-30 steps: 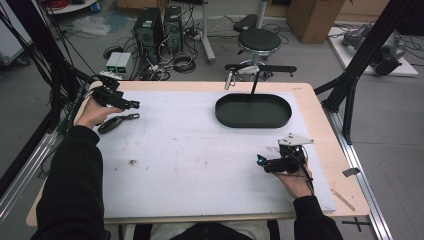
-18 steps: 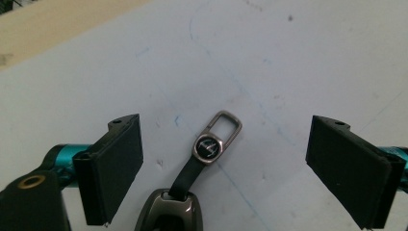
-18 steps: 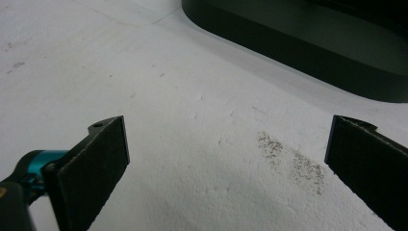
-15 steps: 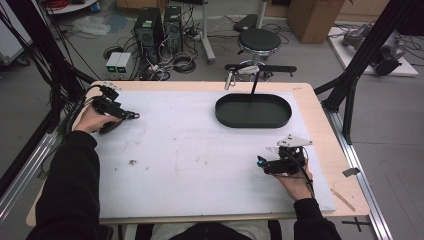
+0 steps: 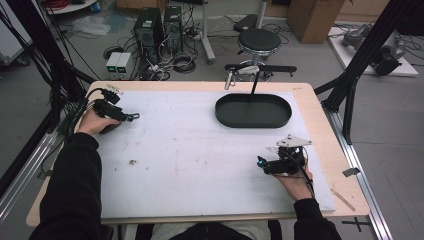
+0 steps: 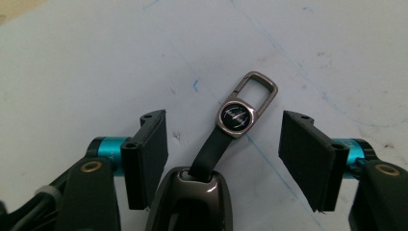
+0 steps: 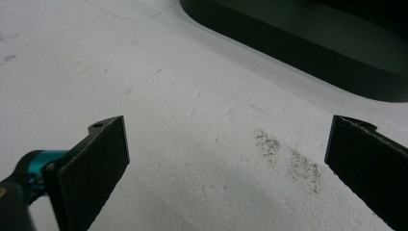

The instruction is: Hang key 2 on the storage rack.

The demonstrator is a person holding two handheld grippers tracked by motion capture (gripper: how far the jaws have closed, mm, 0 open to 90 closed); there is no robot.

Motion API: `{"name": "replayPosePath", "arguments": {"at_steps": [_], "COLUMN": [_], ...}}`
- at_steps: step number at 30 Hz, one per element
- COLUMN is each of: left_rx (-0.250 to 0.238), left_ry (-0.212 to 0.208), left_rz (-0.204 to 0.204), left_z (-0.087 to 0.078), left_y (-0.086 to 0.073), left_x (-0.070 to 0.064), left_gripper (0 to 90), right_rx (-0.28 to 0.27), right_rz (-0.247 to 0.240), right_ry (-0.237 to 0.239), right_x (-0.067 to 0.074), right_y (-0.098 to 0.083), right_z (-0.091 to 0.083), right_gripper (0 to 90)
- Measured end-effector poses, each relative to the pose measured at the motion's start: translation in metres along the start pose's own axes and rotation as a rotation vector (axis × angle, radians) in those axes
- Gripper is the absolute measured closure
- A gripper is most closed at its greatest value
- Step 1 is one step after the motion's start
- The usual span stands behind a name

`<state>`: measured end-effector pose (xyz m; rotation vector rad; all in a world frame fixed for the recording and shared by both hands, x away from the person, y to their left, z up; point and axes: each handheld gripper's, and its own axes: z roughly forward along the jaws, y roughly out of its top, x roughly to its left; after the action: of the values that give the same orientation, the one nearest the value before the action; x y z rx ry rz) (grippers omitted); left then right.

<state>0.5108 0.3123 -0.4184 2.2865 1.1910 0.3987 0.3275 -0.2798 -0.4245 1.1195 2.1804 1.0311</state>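
A dark car key fob lies on the white table sheet, its black strap ending in a metal clasp with a round badge. My left gripper rests low at the table's left side, one jaw on each side of the strap. The jaws have just been closing, but the pads stand apart from the strap and the right pad is well away from the fob. The clasp pokes out past the jaws in the high view. My right gripper lies open near the front right, with only bare sheet between its pads.
A black oval tray sits at the back centre-right, and its wall lies ahead of the right gripper. A dark smudge marks the sheet there. A small crumb lies front left. A stool and computer towers stand beyond the table.
The left hand has come down onto the table's left side, and its jaws have narrowed around the key fob's strap. The right hand has stayed put.
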Motion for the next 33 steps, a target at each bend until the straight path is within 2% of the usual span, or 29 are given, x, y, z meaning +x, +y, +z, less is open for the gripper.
{"name": "replayPosePath", "arguments": {"at_steps": [2,4,5,10,12,14,16,19,21,29,33], "left_rx": [0.013,0.038,0.039,0.037,0.038,0.038,0.032,0.007,-0.015,-0.015,-0.019], "left_ry": [-0.007,0.019,0.018,-0.001,-0.005,-0.033,-0.044,-0.056,-0.057,-0.008,-0.044], "left_rz": [-0.003,0.012,0.011,0.009,0.013,0.006,-0.004,-0.05,-0.047,0.001,0.005], "left_z": [0.002,0.005,0.006,0.007,0.006,0.005,0.003,0.002,0.001,0.0,-0.003], "left_y": [0.0,0.0,0.0,0.0,0.0,-0.001,-0.004,-0.009,-0.012,-0.011,-0.012], "left_x": [0.0,-0.002,-0.002,-0.003,-0.003,-0.002,-0.002,0.002,0.002,-0.003,-0.002], "left_gripper": [37.3,43.4,45.9,53.4,59.0,67.3,73.2,81.2,84.5,87.5,87.5], "right_rx": [0.001,-0.003,-0.002,-0.001,0.0,0.0,-0.002,0.0,-0.004,-0.006,-0.017], "right_rz": [0.005,-0.001,0.0,-0.003,-0.005,0.001,0.001,0.001,-0.002,-0.006,0.002], "right_ry": [0.003,0.005,0.002,0.003,0.002,0.0,0.0,-0.003,-0.001,-0.001,-0.005], "right_x": [0.0,0.0,0.0,0.001,0.001,0.001,0.001,0.001,0.001,0.002,0.002], "right_y": [0.0,0.0,0.0,0.001,0.001,0.0,0.0,0.001,0.002,0.003,0.004], "right_z": [0.0,0.0,0.0,0.0,0.0,0.0,-0.001,0.0,0.001,-0.001,-0.003], "right_gripper": [0.8,0.8,0.8,0.8,0.8,0.8,0.9,0.8,0.8,0.8,0.8]}}
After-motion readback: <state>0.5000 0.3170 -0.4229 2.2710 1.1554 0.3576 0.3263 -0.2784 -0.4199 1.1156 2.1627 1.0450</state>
